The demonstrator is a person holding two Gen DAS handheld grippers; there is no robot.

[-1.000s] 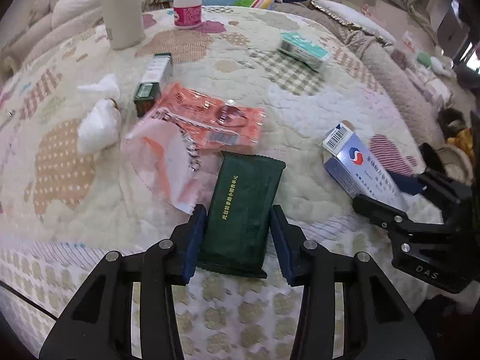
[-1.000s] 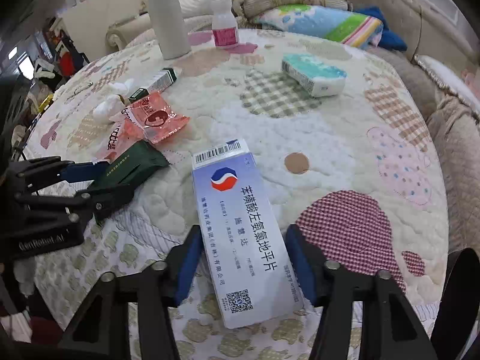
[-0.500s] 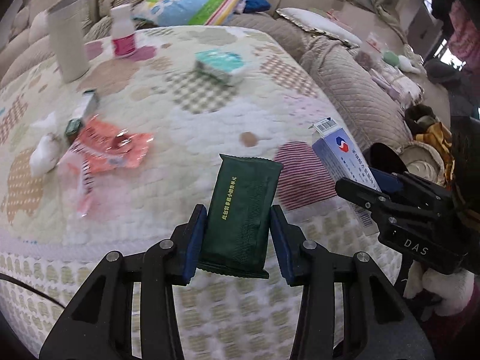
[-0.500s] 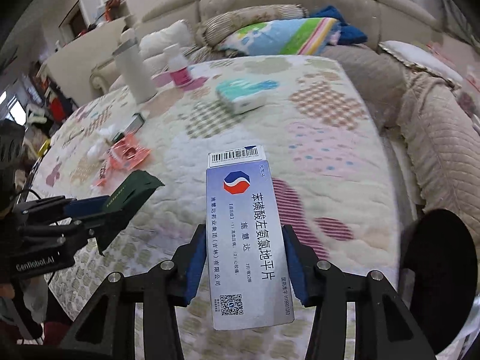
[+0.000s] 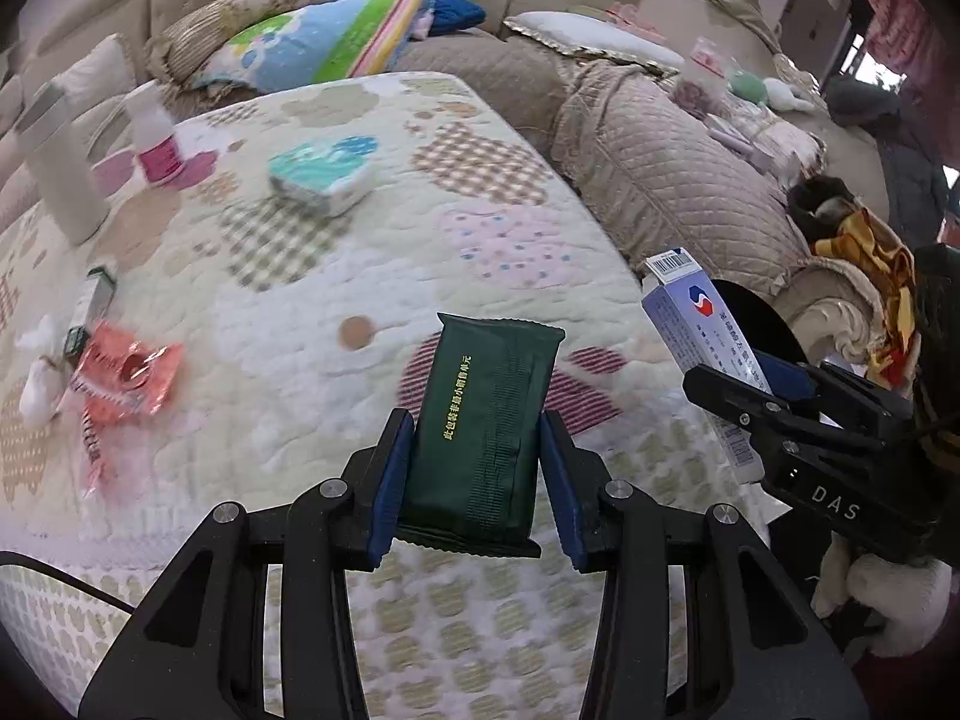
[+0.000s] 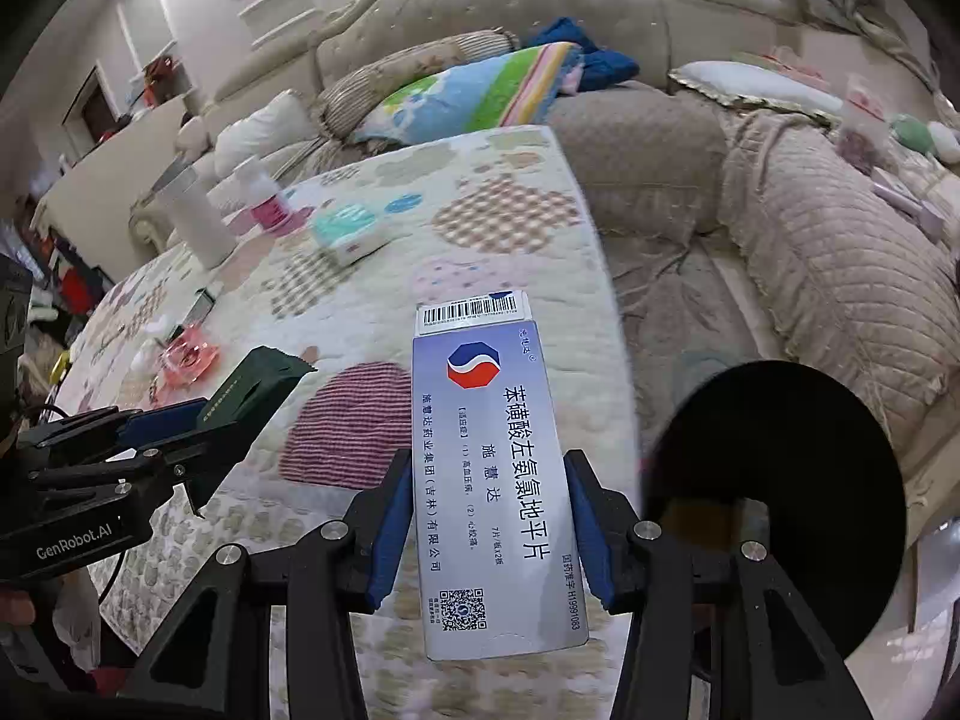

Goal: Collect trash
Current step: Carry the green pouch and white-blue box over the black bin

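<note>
My left gripper (image 5: pixel 477 468) is shut on a dark green packet (image 5: pixel 486 420) and holds it above the quilted table's front right part. My right gripper (image 6: pixel 486 516) is shut on a blue-white medicine box (image 6: pixel 489 480), lifted beside the table's right edge. The box also shows in the left wrist view (image 5: pixel 696 324), and the packet in the right wrist view (image 6: pixel 252 384). A round black bin opening (image 6: pixel 780 480) lies just right of the right gripper. On the table lie an orange wrapper (image 5: pixel 129 372), crumpled white tissue (image 5: pixel 39 384) and a small green-white box (image 5: pixel 93 306).
A teal tissue pack (image 5: pixel 321 174), a pink-labelled bottle (image 5: pixel 156 138) and a tall white cylinder (image 5: pixel 60 168) stand further back on the quilted table (image 5: pixel 288 300). A beige sofa (image 5: pixel 660 168) with pillows wraps around the back and right.
Both grippers have lifted their items off the table and swung right. The table's items have shifted left in view, and the black bin has come into the right wrist view.
</note>
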